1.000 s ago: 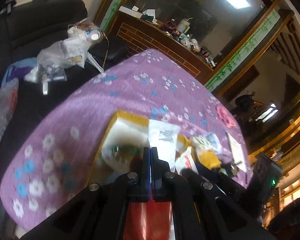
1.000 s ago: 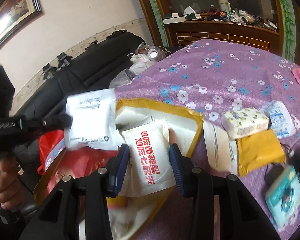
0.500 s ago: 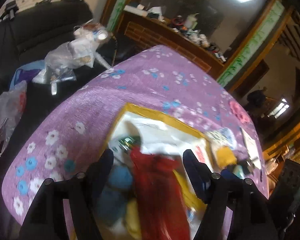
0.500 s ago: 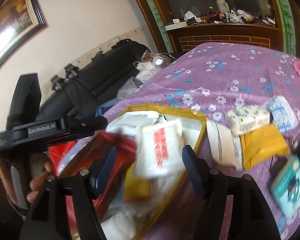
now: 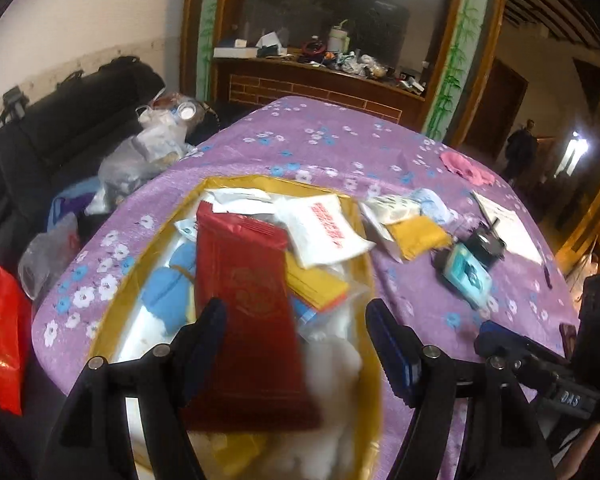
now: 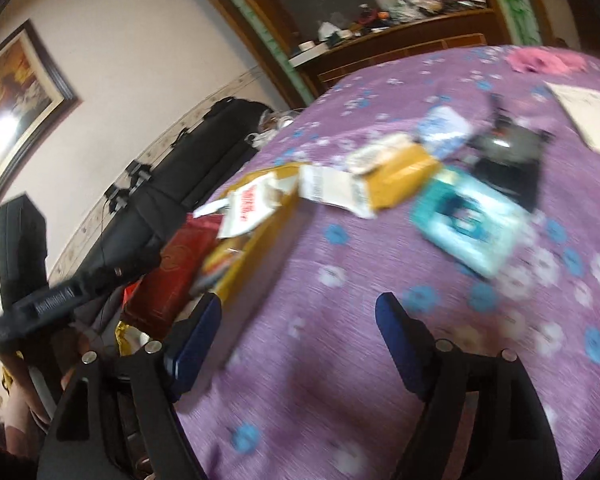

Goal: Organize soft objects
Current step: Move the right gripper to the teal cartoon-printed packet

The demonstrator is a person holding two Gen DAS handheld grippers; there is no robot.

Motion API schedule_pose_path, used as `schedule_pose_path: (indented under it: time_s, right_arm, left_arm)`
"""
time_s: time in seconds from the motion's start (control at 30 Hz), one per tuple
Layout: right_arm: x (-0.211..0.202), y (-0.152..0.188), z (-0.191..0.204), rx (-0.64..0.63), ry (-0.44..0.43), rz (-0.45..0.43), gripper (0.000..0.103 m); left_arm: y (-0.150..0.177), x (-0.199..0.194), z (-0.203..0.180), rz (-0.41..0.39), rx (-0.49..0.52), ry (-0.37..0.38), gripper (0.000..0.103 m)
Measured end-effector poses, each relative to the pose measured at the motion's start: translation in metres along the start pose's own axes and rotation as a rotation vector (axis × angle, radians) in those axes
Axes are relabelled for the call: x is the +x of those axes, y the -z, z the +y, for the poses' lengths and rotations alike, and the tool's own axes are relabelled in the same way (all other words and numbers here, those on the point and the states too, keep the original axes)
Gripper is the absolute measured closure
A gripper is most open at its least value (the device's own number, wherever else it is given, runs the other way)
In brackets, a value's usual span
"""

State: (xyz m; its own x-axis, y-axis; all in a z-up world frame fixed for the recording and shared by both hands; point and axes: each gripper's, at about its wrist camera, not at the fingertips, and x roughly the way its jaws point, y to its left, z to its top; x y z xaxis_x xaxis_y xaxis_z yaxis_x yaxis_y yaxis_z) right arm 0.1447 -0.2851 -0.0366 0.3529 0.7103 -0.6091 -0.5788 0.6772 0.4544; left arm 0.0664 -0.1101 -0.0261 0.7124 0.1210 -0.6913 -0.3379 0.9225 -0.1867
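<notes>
Left wrist view shows your left gripper spread wide, holding nothing, poised over the gold-rimmed box at the near left edge of the purple floral tablecloth. Between and just beyond its fingers lies the red packet, flat, glossy, stamped with a faint round emblem. Its long axis runs from near you toward the far side, with the far end tilted slightly left and resting on the heap. To its right, a white sachet with red lettering lies at an angle, overhanging the box's right rim; beneath it are a yellow packet, a blue soft item and white fluffy filling.

Right wrist view, blurred, shows your right gripper likewise parted and empty, over bare cloth right of the box. Ahead of it a teal pack lies flat; beyond that are a mustard pouch, a white wrapper and a black device. A pink cloth sits near the far edge, a white sheet toward the right edge.
</notes>
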Motion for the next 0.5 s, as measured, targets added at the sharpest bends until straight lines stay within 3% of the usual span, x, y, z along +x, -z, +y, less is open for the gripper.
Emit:
schedule_pose_path:
  time_s: [0.1, 0.17, 0.3, 0.5]
  right_arm:
    - [-0.012, 0.009, -0.015, 0.026, 0.035, 0.008, 0.023]
    - [-0.017, 0.014, -0.023, 0.048, 0.043, 0.007, 0.023]
    - [-0.025, 0.02, -0.038, 0.095, 0.059, 0.011, 0.023]
    - [-0.026, 0.025, -0.05, 0.14, 0.103, 0.024, 0.023]
  left_arm:
    - [0.005, -0.015, -0.02, -0.001, 0.015, 0.091, 0.028]
    - [0.006, -0.024, -0.034, -0.022, 0.035, 0.099, 0.028]
    - [0.009, -0.037, -0.064, -0.01, 0.076, 0.186, 0.028]
    - [0.013, -0.032, -0.091, 0.022, 0.096, 0.253, 0.028]
